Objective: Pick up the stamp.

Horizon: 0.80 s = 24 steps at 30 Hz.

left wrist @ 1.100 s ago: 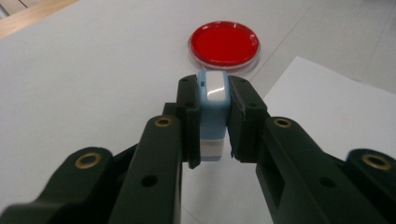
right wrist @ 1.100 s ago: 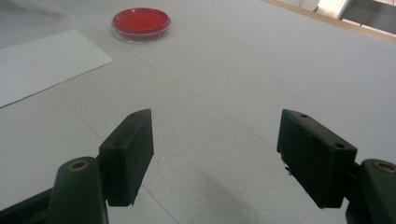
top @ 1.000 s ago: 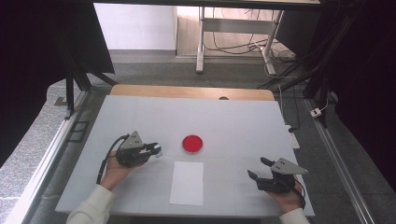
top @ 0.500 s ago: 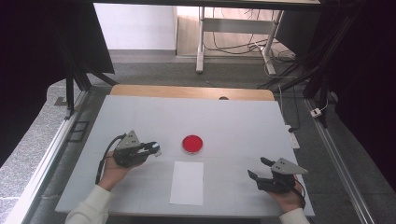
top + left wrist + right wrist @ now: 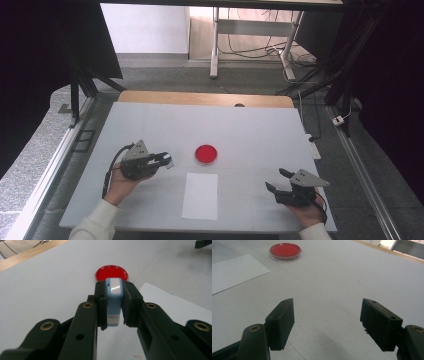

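A round clear dish (image 5: 206, 154) sits near the middle of the table (image 5: 250, 125), holding something flat and red that fills it to the rim; the right gripper view shows its low transparent wall (image 5: 285, 251). Just nearer the front edge lies a blank white sheet of paper (image 5: 200, 195), with no writing visible on it.

The left gripper (image 5: 161, 160) hovers toward the left edge of the table, its fingers (image 5: 101, 302) pinching a small blue-and-white stamp (image 5: 113, 301) from both sides. The stamp is a narrow block — pale blue body, white glossy top face, white band at the lower end. Its long axis runs along the jaws, and its far end points at the dish, which is close ahead but apart from it. A small dark blue mark sits on its upper corner; too small to read.

The right gripper (image 5: 276, 181) rests near the front right corner, fingers (image 5: 280, 322) spread wide with nothing between them — only bare table beyond.
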Tool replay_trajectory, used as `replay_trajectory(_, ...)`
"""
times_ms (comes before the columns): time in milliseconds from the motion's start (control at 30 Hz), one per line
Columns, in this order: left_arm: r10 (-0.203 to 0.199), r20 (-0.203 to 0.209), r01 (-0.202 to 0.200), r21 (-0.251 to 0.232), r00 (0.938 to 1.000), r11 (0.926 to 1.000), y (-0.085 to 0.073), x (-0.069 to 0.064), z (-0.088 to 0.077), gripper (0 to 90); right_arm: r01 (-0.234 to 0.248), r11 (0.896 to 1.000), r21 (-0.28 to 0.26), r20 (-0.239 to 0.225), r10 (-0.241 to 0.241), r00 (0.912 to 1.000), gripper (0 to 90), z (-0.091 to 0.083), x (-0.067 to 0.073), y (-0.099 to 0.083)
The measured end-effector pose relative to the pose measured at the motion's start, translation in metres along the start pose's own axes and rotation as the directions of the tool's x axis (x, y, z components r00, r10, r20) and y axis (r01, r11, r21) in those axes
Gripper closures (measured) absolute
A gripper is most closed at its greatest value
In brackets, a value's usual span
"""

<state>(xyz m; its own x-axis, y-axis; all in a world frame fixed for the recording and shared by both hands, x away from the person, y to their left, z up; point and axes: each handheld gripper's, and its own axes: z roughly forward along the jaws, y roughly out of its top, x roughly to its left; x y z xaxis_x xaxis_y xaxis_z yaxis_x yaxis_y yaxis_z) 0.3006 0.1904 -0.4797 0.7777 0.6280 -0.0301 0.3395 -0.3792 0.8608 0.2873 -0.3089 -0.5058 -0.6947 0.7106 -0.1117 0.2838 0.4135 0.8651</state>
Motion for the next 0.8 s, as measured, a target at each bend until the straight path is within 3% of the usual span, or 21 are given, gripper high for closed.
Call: replay_trajectory(800,0.034,0.066,-0.033,-0.019,0.9973,0.9993,0.017,-0.027,0.011,75.2,-0.005,1.000,-0.014,0.006,0.005,1.0000,27.1,0.000,0.000,0.000)
